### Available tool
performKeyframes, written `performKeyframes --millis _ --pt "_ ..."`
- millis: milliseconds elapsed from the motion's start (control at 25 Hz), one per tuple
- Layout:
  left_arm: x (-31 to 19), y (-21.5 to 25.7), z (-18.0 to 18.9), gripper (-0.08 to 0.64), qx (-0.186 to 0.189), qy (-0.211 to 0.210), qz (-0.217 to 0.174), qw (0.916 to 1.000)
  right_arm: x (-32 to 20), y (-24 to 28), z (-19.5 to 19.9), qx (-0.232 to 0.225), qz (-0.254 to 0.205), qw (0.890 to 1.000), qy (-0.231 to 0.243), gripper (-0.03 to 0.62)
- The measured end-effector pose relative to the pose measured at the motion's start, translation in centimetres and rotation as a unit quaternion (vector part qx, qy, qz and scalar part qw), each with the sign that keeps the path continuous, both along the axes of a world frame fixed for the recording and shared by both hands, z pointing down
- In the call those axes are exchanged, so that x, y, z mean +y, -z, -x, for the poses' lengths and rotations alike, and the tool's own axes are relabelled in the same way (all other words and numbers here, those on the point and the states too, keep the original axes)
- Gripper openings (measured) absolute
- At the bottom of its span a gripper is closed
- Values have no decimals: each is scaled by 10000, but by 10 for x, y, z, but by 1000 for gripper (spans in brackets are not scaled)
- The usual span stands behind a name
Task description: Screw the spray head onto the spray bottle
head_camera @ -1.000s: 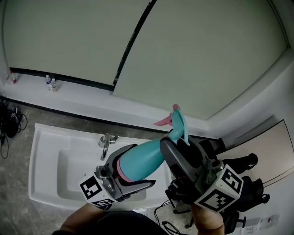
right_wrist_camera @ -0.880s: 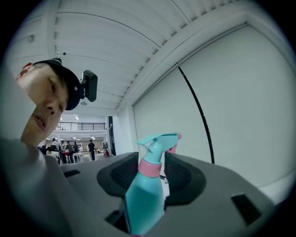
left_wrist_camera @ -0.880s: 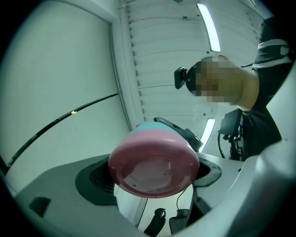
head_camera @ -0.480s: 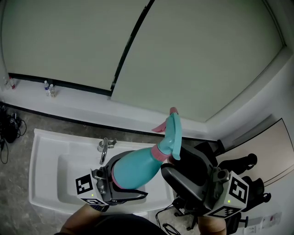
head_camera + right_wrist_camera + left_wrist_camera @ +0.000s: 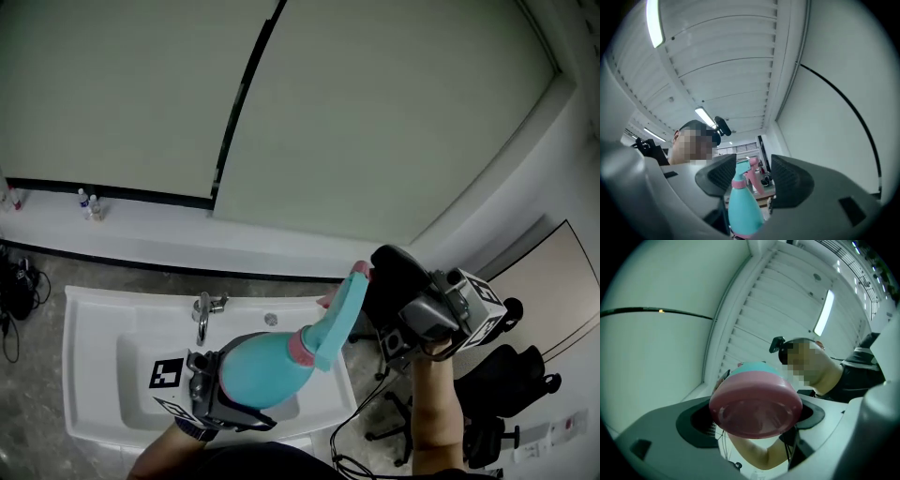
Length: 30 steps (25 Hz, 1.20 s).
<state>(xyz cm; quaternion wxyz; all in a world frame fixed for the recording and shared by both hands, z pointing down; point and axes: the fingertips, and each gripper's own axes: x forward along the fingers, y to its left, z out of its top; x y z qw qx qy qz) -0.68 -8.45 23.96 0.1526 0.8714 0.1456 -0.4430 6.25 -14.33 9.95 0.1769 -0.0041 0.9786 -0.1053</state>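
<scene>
Now the left tongs (image 5: 246,388) clamp the spray bottle (image 5: 274,364) base.

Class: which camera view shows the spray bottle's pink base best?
The left gripper view: the pink base fills the middle, seen end-on. The head view shows the spray bottle's teal side, its base out of sight. The right gripper view shows the bottle small, its base barely showing.
</scene>
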Motion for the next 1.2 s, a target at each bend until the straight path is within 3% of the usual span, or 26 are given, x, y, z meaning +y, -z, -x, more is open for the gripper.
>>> performKeyframes --millis 120,280,480,800,1200 --pt "4 0 -5 457 83 -373 103 9992 6 -4 18 104 -181 9973 706 259" --pt "1 -2 -11 457 90 -478 247 9985 21 -16 35 733 -694 9895 1030 268" --pt "-17 -7 -1 457 252 -319 581 9975 34 -25 41 1284 -1091 9838 619 268" --pt "-33 -15 0 457 181 -68 733 9971 44 -39 55 2041 -1592 9659 -3 268" --pt "-40 -27 -9 457 -75 77 787 9968 52 -54 74 2679 -2017 9418 -259 268"
